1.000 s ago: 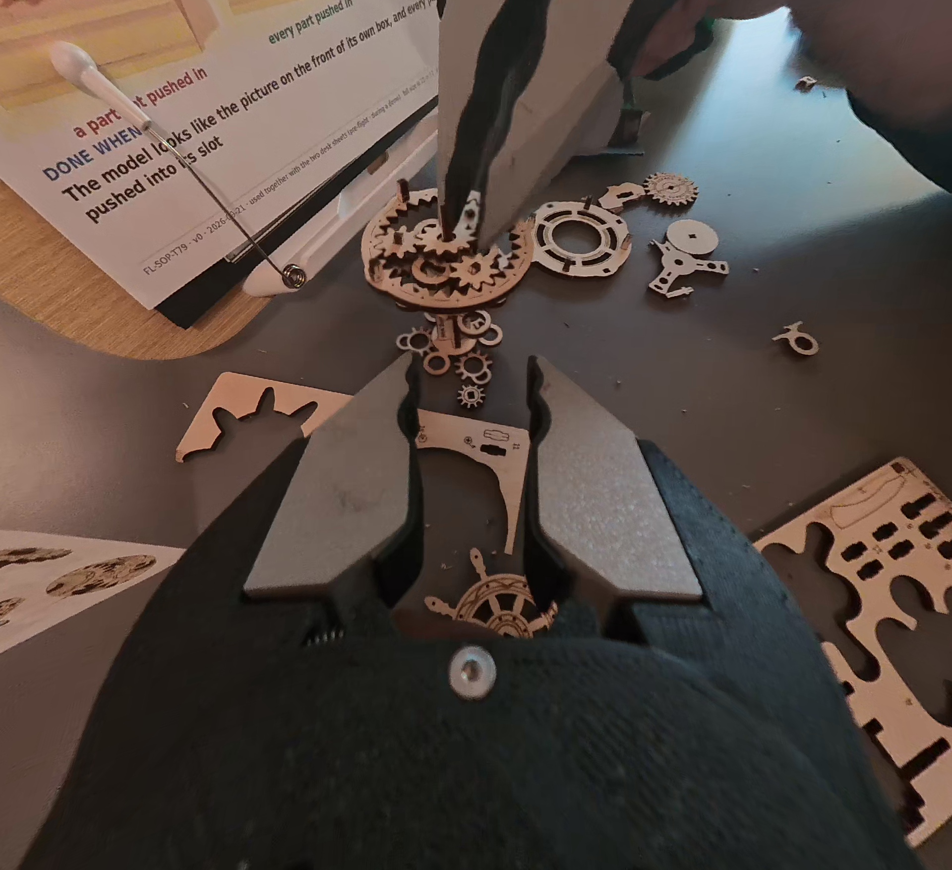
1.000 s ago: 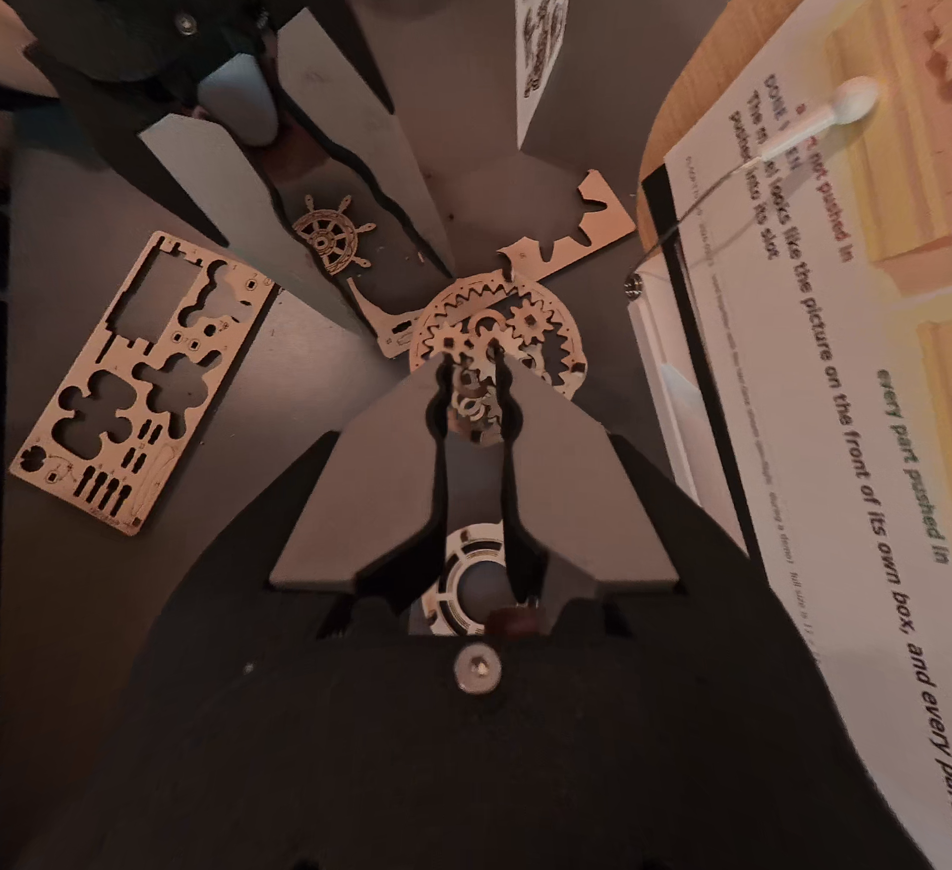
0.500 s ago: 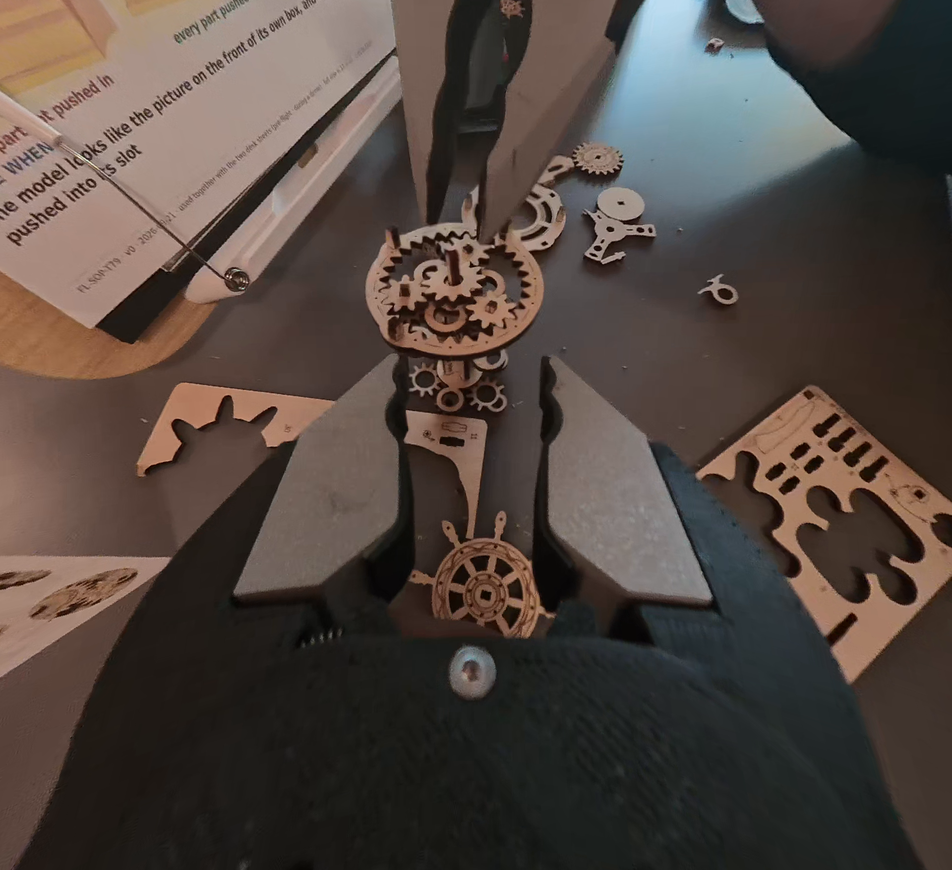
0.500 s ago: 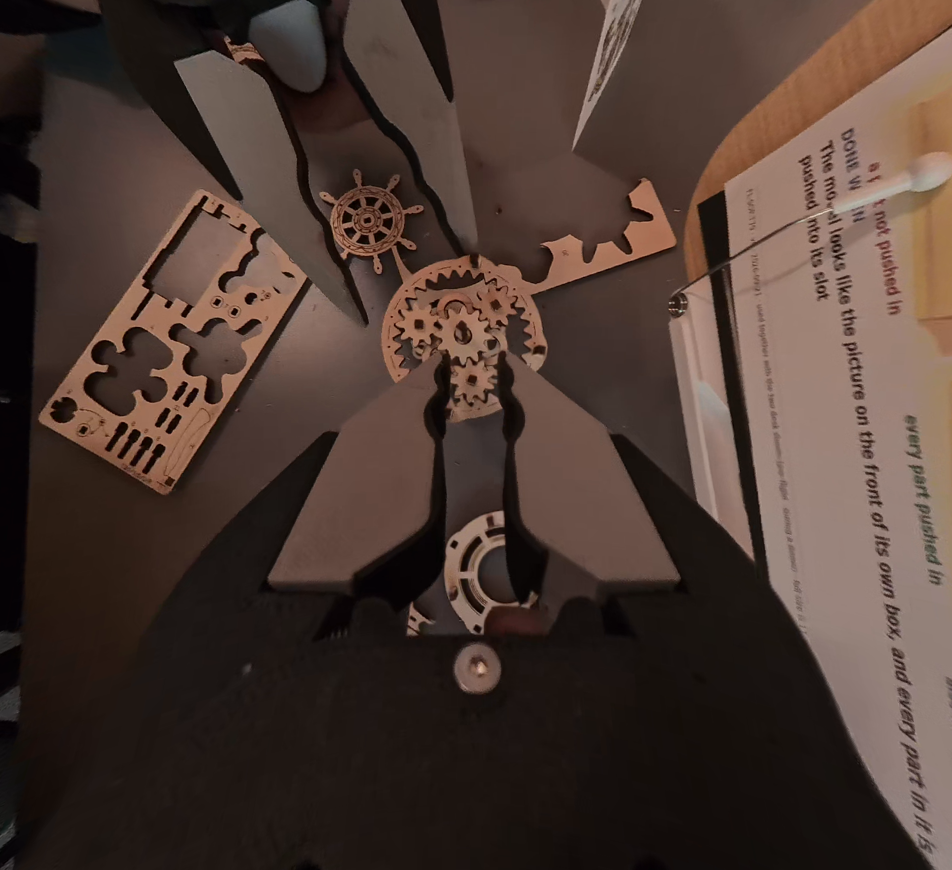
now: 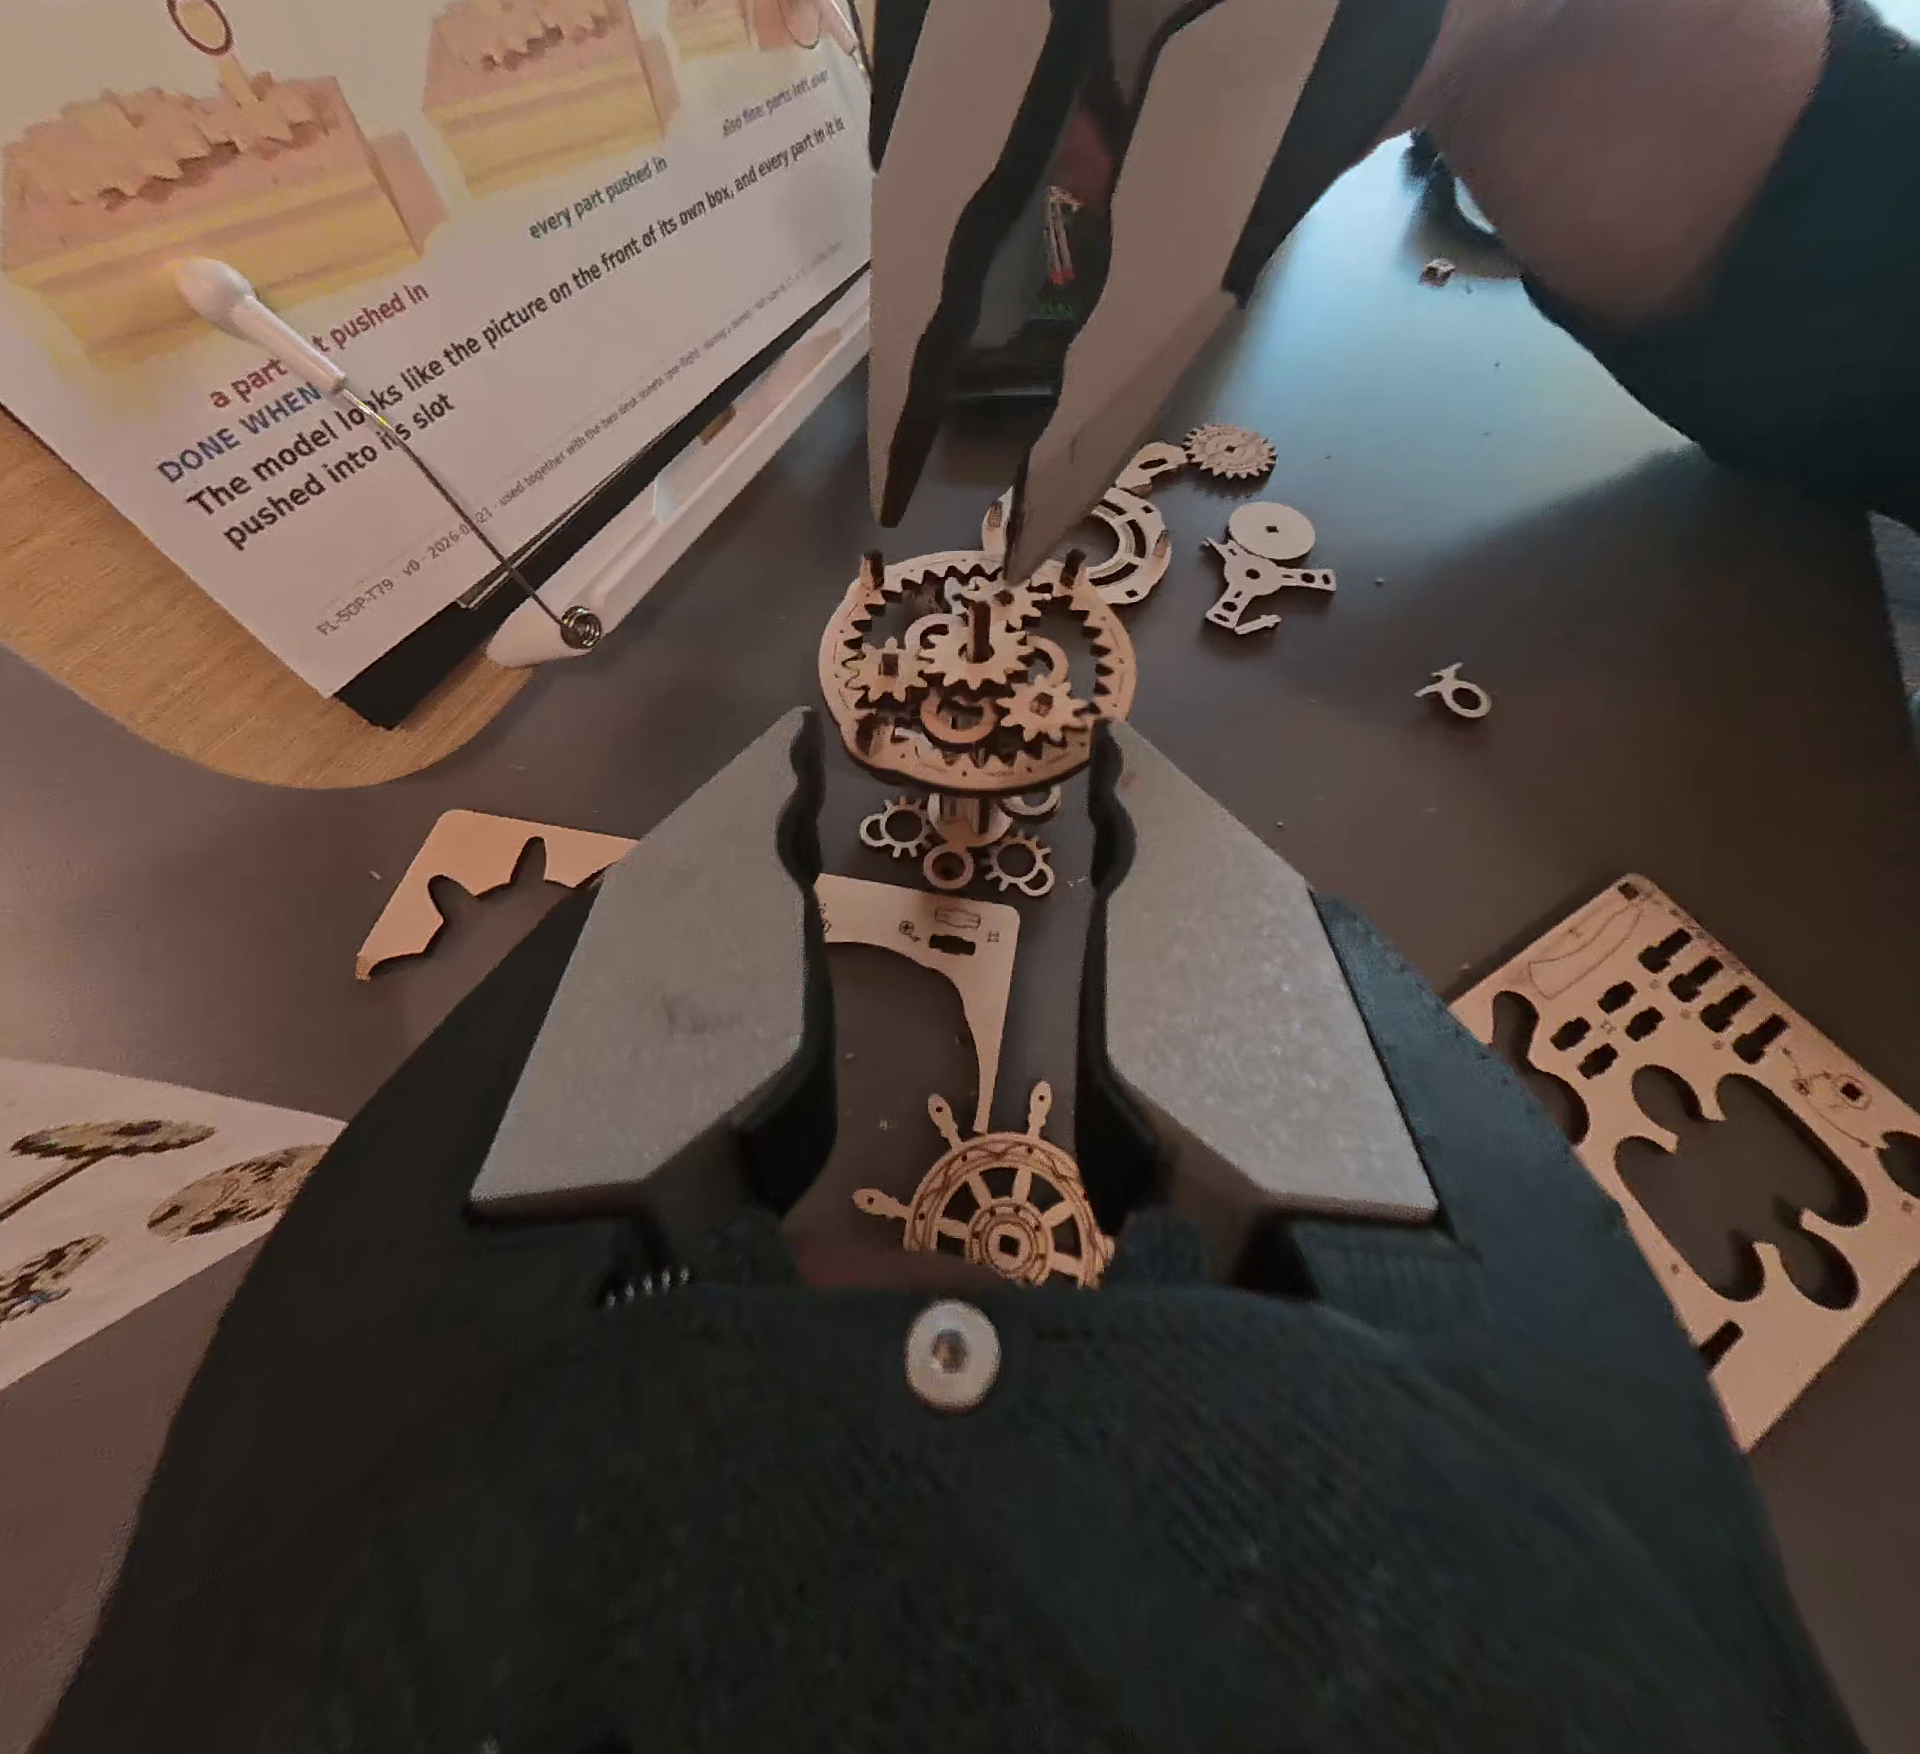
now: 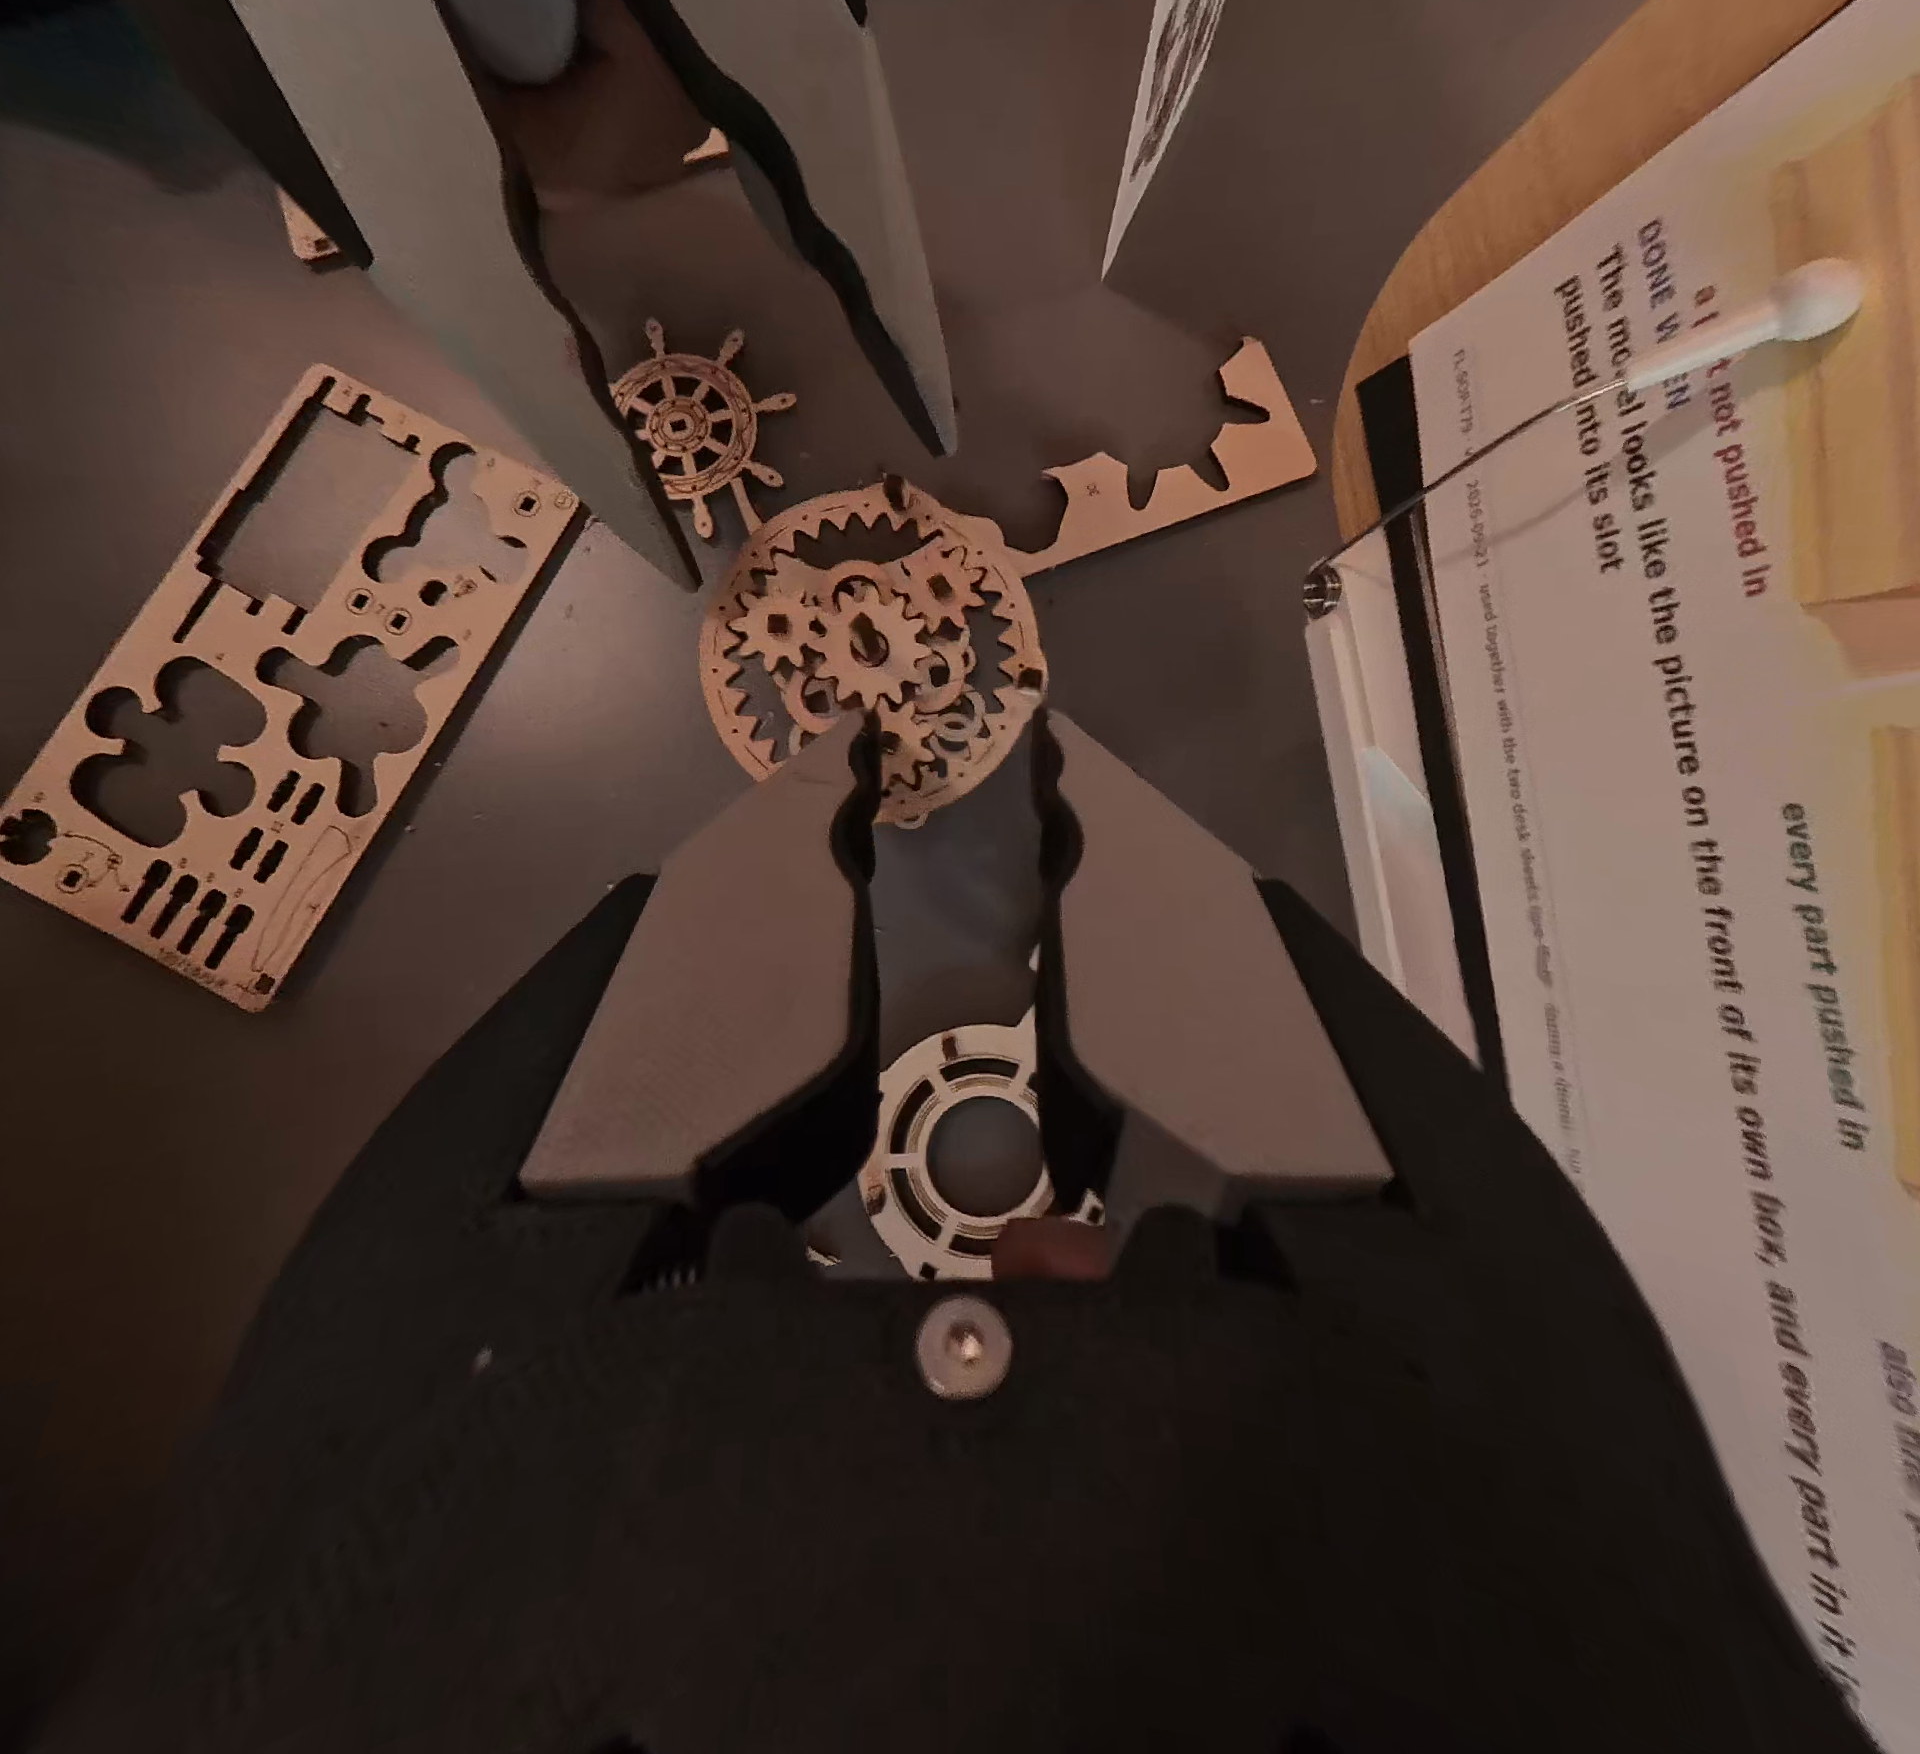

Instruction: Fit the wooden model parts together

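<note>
A round wooden gear assembly [image 5: 971, 676] stands on the dark table on its lower gears, with pegs sticking up; it also shows in the right wrist view [image 6: 868, 644]. My left gripper [image 5: 951, 743] is open and empty, its tips at either side of the assembly's near edge. My right gripper [image 6: 948, 733] is open and empty, and points down at the assembly's far side from above [image 5: 956, 535]. A wooden ship's wheel [image 5: 1003, 1205] lies between my left fingers. A wooden ring part [image 6: 961, 1154] lies between my right fingers.
A cut-out wooden sheet [image 5: 1714, 1102] lies to the right, and a broken sheet strip [image 5: 468, 883] to the left. Small loose parts [image 5: 1262, 561] lie behind the assembly. An instruction sheet on a stand [image 5: 416, 250] stands at the back left. A person's arm [image 5: 1610, 94] is at the upper right. The grippers' ends are close to 5 cm from one another. My left tips are roughly 11 cm from the wooden ship's wheel [image 5: 1003, 1205]. Seen from the right wrist view [image 6: 696, 442] as well.
My right gripper has lifted off the assembly's centre and opened wider. My left gripper has moved in closer to the assembly. The assembly has stayed on the table.
</note>
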### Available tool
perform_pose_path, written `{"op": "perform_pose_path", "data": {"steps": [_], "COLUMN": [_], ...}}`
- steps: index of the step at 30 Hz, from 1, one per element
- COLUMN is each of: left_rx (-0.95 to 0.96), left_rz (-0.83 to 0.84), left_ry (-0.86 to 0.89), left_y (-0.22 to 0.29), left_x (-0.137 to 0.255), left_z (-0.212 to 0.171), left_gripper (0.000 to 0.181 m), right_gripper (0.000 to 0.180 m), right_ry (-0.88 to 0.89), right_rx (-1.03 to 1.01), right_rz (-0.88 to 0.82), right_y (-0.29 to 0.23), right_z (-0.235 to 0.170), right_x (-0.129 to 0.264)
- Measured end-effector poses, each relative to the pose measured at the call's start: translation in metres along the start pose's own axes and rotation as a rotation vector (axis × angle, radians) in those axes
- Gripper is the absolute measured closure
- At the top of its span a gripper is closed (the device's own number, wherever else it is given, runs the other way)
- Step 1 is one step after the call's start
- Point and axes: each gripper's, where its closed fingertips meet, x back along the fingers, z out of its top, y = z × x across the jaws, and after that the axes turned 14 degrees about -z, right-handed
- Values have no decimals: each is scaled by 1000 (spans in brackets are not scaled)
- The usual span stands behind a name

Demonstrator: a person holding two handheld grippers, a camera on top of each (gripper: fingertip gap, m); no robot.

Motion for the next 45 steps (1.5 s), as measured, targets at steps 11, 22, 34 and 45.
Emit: {"op": "perform_pose_path", "data": {"steps": [11, 22, 34, 45], "left_rx": [-15, 8, 99, -13], "left_rz": [-4, 71, 96, 411], "left_ry": [-43, 49, 86, 499], "left_y": [0, -13, -15, -33], "left_x": [3, 28, 40, 181], "left_z": [-5, 16, 5, 72], "left_gripper": [132, 132, 132, 141], "right_gripper": [153, 133, 133, 132], "right_ry": [146, 475, 444, 439], "right_rx": [-101, -482, -631, -623], "right_rz": [-58, -277, -407, -512], "right_y": [18, 51, 70, 76], "right_z": [19, -34, -76, -75], "right_x": [41, 85, 71, 72]}}
